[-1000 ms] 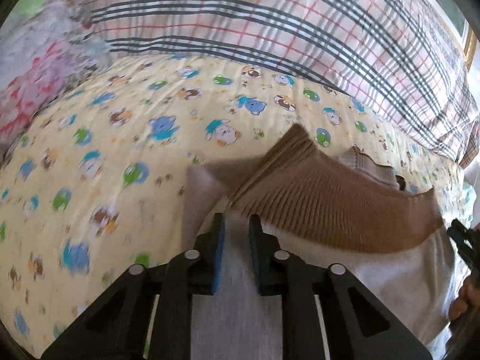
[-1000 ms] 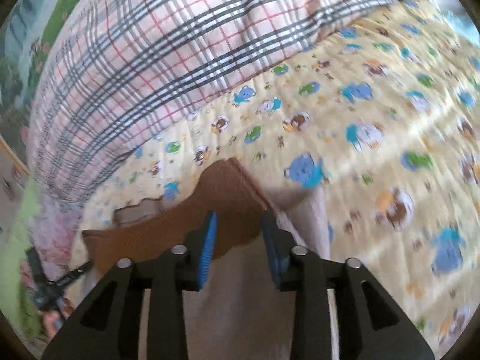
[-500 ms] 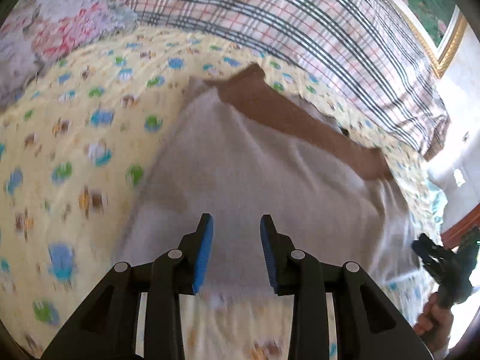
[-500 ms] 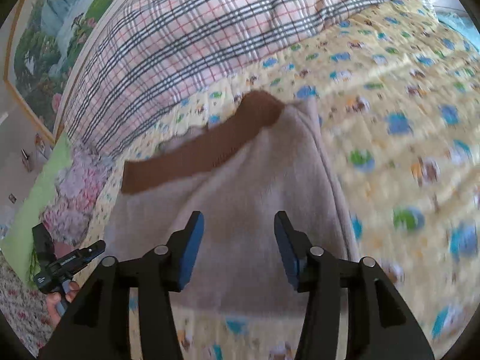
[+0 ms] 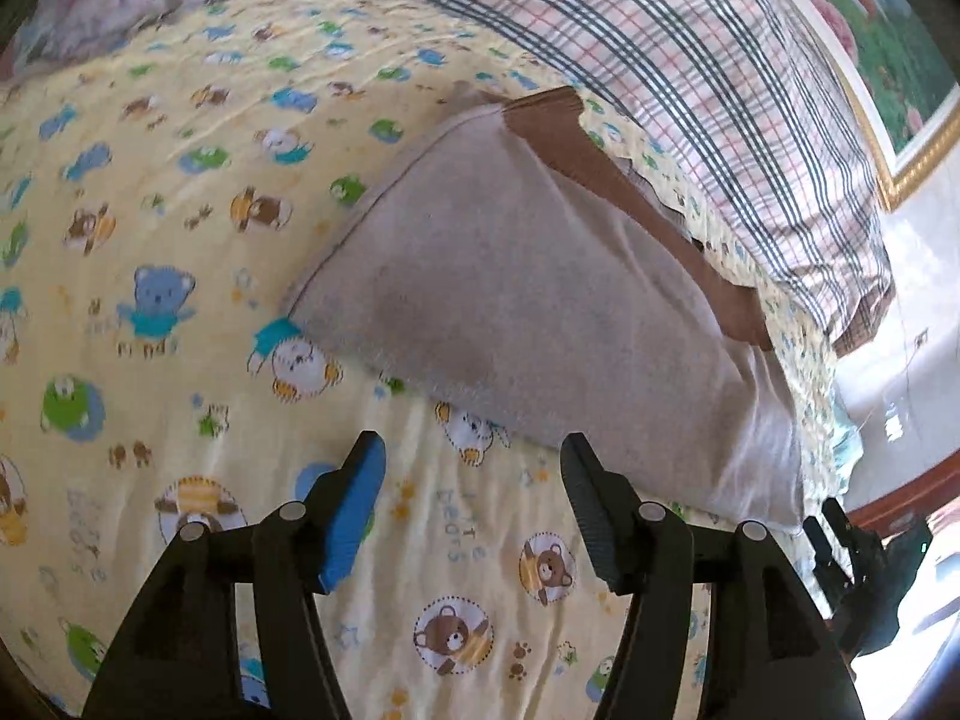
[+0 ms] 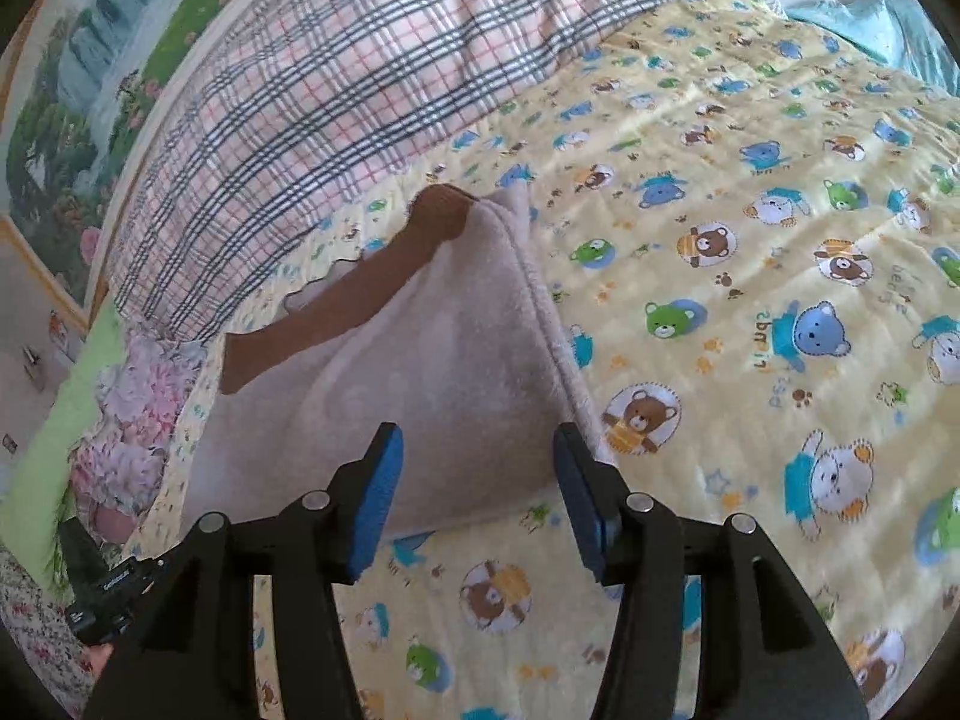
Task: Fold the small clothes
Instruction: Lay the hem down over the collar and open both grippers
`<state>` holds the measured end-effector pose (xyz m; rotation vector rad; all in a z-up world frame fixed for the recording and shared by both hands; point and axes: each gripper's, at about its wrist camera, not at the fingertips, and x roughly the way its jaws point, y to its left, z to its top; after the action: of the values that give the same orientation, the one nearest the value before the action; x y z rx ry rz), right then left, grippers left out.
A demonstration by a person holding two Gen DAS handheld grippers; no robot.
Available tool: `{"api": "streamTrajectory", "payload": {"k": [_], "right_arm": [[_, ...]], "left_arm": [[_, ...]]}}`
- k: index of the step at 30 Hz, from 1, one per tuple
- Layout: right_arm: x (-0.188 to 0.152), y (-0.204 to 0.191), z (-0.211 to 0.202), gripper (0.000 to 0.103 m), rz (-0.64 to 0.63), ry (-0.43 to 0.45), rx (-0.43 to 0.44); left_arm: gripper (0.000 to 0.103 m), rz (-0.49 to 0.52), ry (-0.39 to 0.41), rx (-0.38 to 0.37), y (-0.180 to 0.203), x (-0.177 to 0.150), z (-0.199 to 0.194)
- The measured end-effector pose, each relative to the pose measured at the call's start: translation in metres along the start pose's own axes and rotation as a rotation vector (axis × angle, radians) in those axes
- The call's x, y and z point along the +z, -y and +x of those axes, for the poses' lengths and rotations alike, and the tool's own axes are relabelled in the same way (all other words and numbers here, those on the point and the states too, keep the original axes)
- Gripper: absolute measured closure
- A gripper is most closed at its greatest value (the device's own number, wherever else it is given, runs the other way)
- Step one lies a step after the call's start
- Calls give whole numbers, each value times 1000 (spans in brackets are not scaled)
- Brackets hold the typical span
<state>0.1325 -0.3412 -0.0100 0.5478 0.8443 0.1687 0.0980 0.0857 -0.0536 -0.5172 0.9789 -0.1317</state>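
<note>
A small grey garment point(image 5: 540, 312) with a brown ribbed band point(image 5: 624, 192) along its far edge lies folded flat on the yellow bear-print sheet point(image 5: 180, 240). My left gripper point(image 5: 474, 456) hovers over the sheet just short of the garment's near edge, its jaws opening and nothing between them. In the right wrist view the same garment point(image 6: 420, 372) lies ahead with its band point(image 6: 360, 294) at the far side. My right gripper point(image 6: 477, 450) stands open above the garment's near right corner, holding nothing.
A plaid pillow point(image 5: 690, 60) lies behind the garment, also seen as the plaid pillow point(image 6: 336, 78) in the right wrist view. Floral bedding point(image 6: 132, 420) sits beside the sheet. A framed picture point(image 5: 870, 30) hangs on the wall. The other gripper point(image 5: 852, 558) shows at the right edge.
Both grippers have let go of the garment and drawn back from it toward the near side. Their jaws have spread wider. The garment now lies flat on the sheet.
</note>
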Motion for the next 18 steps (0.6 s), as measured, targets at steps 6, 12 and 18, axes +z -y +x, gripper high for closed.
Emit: {"api": "streamTrajectory", "payload": {"k": [6, 12, 18], "right_arm": [[-19, -15, -12, 49, -9, 36, 98], [-32, -25, -8, 47, -47, 21, 163], [-36, -27, -5, 45, -52, 12, 170]], "left_arm": [[39, -16, 10, 6, 4, 3, 6], [34, -62, 44, -3, 0, 19, 20], [27, -147, 82, -44, -6, 39, 34]]}}
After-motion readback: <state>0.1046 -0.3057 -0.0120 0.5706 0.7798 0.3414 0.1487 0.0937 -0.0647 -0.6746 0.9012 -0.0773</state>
